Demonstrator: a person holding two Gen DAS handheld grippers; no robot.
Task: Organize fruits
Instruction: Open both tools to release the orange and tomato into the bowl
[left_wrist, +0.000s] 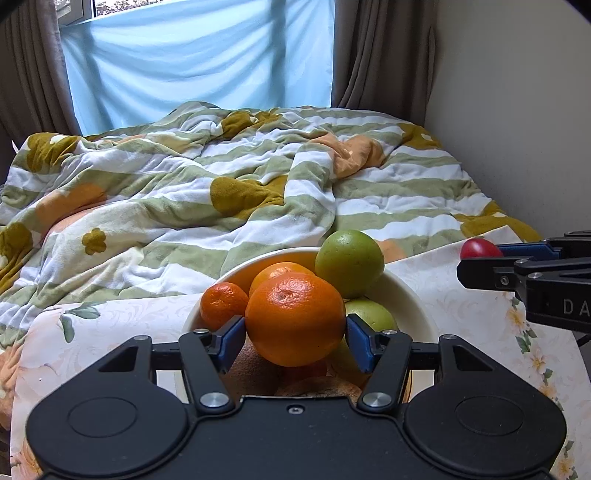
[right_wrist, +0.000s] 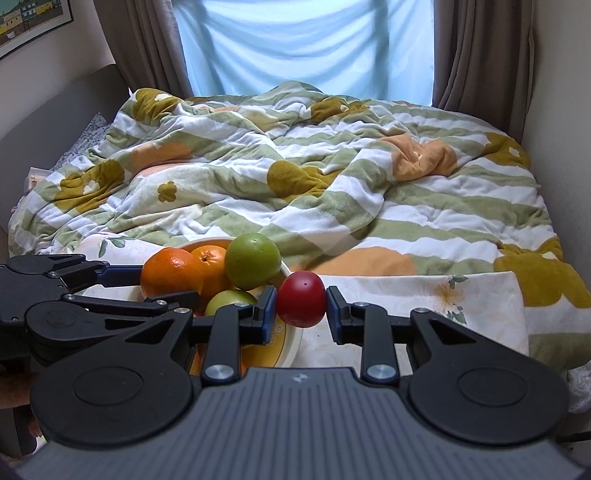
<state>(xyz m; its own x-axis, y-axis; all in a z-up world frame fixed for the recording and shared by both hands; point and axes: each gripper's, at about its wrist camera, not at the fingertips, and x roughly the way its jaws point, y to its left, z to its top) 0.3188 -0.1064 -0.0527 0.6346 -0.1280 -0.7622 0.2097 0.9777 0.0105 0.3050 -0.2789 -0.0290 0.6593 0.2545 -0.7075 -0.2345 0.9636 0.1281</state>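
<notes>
My left gripper (left_wrist: 295, 332) is shut on a large orange (left_wrist: 294, 319) and holds it over a white bowl (left_wrist: 413, 295). The bowl holds a small mandarin (left_wrist: 221, 304), another orange (left_wrist: 277, 271), a green apple (left_wrist: 349, 263) on top and a second green apple (left_wrist: 373, 314). My right gripper (right_wrist: 301, 306) is shut on a red fruit (right_wrist: 301, 304) just right of the bowl (right_wrist: 288, 339). The right gripper also shows in the left wrist view (left_wrist: 480, 258) with the red fruit (left_wrist: 478, 248). The left gripper shows in the right wrist view (right_wrist: 147, 284) on the orange (right_wrist: 168, 271).
The bowl stands on a small table with a floral cloth (left_wrist: 110, 332) in front of a bed with a rumpled striped blanket (left_wrist: 221, 177). A wall (left_wrist: 517, 110) is to the right, curtains (left_wrist: 376, 51) and a window behind.
</notes>
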